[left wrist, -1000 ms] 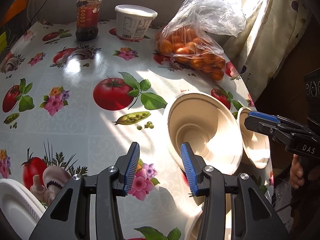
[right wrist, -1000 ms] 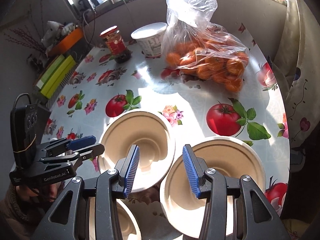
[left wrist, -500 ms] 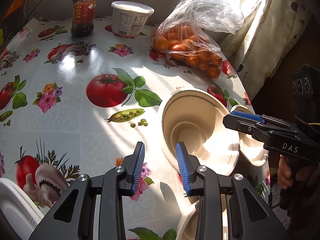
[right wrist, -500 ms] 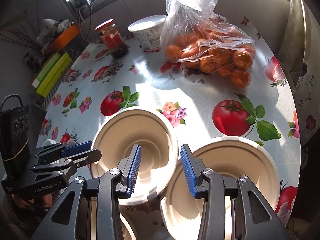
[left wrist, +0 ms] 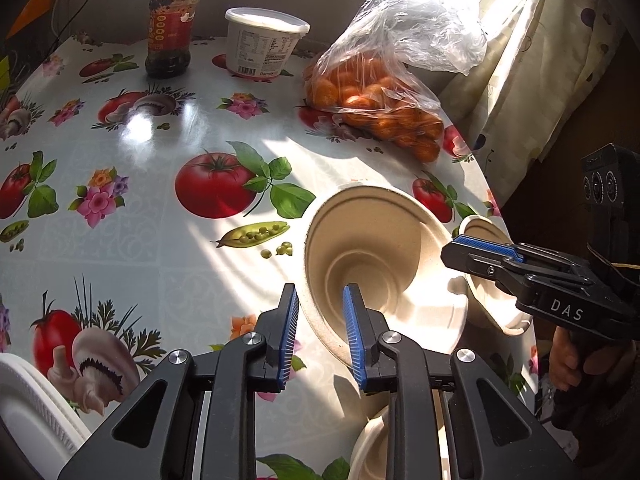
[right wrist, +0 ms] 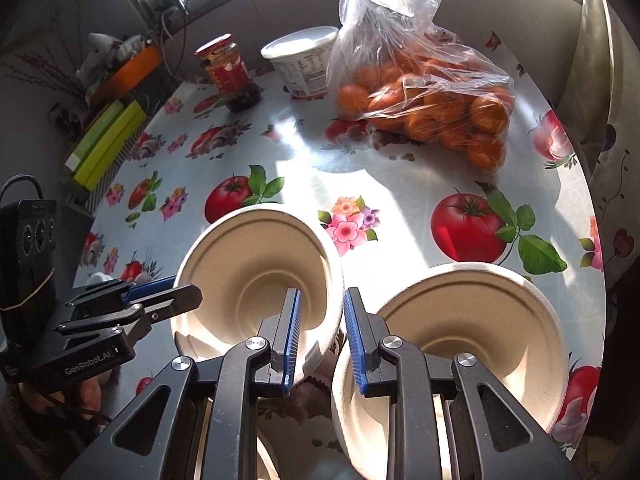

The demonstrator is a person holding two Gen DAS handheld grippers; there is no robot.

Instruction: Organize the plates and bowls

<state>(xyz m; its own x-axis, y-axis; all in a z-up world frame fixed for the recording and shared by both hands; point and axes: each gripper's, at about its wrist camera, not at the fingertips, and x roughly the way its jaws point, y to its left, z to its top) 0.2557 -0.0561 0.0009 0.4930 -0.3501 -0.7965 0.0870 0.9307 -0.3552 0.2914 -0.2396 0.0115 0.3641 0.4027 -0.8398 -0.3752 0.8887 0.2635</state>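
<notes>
A beige paper bowl [left wrist: 380,264] stands on the tomato-print tablecloth [left wrist: 160,240]. My left gripper [left wrist: 320,332] straddles its left rim and its jaws are closing, with a gap still showing at the pads. My right gripper [right wrist: 320,332] straddles the same bowl's [right wrist: 256,276] right rim, one finger inside and one outside, and its jaws are closing too. A second bowl [right wrist: 472,320] sits just right of it, and a third bowl [left wrist: 372,448] lies partly hidden under the grippers. In each view the other gripper shows from the side: the right gripper [left wrist: 450,254] and the left gripper [right wrist: 186,288].
At the back of the table stand a red-lidded jar [left wrist: 172,32], a white tub [left wrist: 260,40] and a plastic bag of oranges [left wrist: 376,104]. A white plate [left wrist: 24,408] lies at the near left. The table's round edge and a curtain [left wrist: 540,80] are on the right.
The jaws of both grippers have narrowed. The bowl's left rim now lies between the left fingers, and the right gripper has edged in over the bowl's right rim.
</notes>
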